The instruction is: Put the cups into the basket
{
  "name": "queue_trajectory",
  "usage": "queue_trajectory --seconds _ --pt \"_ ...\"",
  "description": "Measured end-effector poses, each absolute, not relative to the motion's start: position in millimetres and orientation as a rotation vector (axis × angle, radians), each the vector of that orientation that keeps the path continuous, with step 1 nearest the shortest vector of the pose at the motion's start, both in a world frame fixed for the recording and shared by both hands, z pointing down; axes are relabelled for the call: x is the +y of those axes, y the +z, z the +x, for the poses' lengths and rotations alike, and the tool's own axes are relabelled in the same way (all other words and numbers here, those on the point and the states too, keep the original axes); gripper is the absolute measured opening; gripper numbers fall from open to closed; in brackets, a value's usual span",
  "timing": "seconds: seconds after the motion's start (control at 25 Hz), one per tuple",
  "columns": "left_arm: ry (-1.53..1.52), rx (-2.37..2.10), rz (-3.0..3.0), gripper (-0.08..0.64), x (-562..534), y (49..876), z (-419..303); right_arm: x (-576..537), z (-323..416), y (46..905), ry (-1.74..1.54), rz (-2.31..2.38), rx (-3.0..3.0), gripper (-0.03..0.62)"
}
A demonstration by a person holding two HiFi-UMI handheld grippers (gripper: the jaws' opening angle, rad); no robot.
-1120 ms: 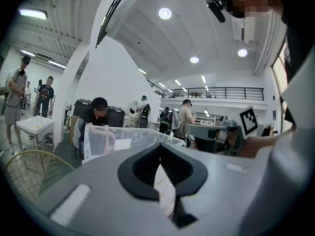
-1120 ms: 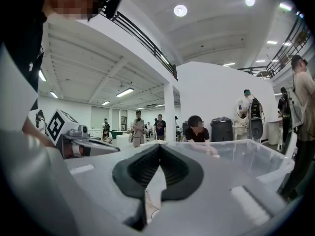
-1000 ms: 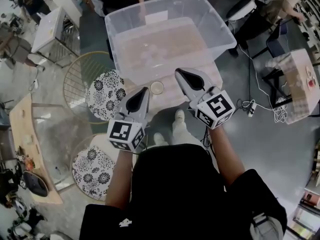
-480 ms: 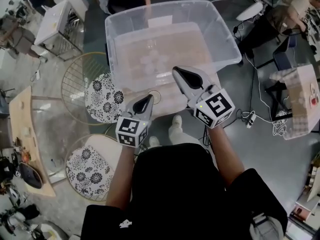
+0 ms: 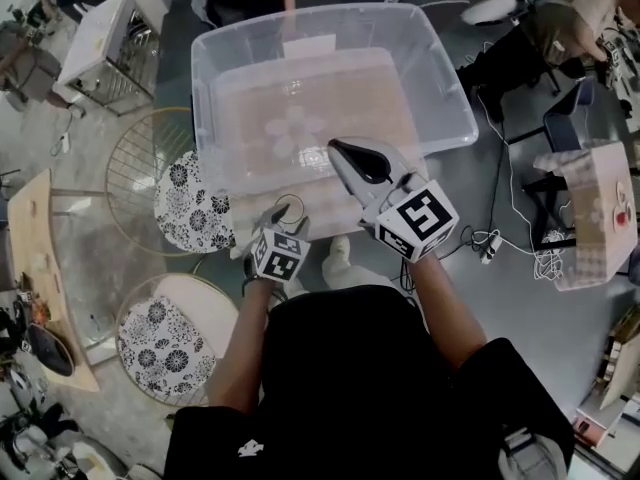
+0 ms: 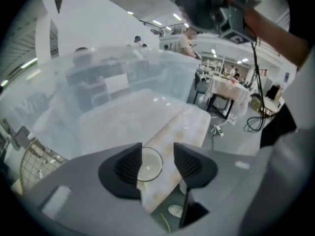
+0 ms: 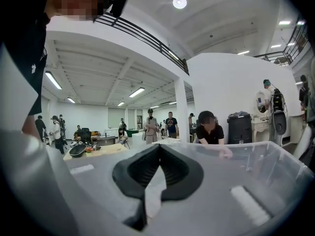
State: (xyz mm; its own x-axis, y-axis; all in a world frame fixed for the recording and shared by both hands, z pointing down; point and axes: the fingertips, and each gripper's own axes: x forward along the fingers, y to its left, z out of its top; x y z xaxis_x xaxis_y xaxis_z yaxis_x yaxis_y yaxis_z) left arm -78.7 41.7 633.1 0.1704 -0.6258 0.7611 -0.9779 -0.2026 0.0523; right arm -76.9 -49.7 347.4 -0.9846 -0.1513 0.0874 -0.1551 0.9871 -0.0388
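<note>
Now, in the head view, the left gripper (image 5: pixel 284 218) has dropped from where it hung a second ago. It points steeply down at the near edge of the pale marbled tabletop (image 5: pixel 345 203). Right at its tips stands a small clear plastic cup (image 5: pixel 291 206), outside the large clear plastic storage bin (image 5: pixel 440 78). Fainter round shapes inside the bin look like more clear cups (image 5: pixel 292 128). The right gripper (image 5: pixel 345 153) is held higher, over the bin's near wall. On the floor to the left sits a gold wire basket with a black-and-white floral liner (image 5: pixel 135 163), well apart from the cup, and a second one like it (image 5: pixel 125 313) sits nearer the person.

In the left gripper view, the left gripper (image 6: pixel 157 154) has just been opening its jaws and they now stand wide apart. The cup (image 6: pixel 150 165) shows from above in the gap. Its rim is close against the left pad and well clear of the right, so nothing is gripped yet. I judge the pick is about to start: sink a little further, centre the cup, then close. The wire basket (image 6: pixel 37 163) shows at lower left.

In the right gripper view, the right gripper (image 7: pixel 158 154) has its jaws pressed together on nothing. It looks level across the rim of the bin (image 7: pixel 256 156), so it seems idle for this cup.
</note>
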Motion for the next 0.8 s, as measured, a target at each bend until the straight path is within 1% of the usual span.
queue_trajectory --seconds 0.28,0.6,0.64,0.72,0.8 --pt "1.119 -1.345 1.841 0.278 39 703 -67 -69 -73 357 0.071 0.198 -3.023 0.002" --pt "1.294 -1.258 1.713 0.273 46 751 -75 -72 -78 365 0.067 0.141 -3.002 0.001" --pt "1.316 -1.257 1.701 0.268 46 755 -75 -73 -77 366 0.071 0.138 -2.999 0.002" --pt "1.366 -1.273 1.684 0.212 45 759 -76 -74 -76 369 0.080 0.134 -2.994 0.002" --pt "1.399 -1.291 1.669 0.119 43 760 -79 -73 -75 372 0.089 0.133 -2.991 0.002"
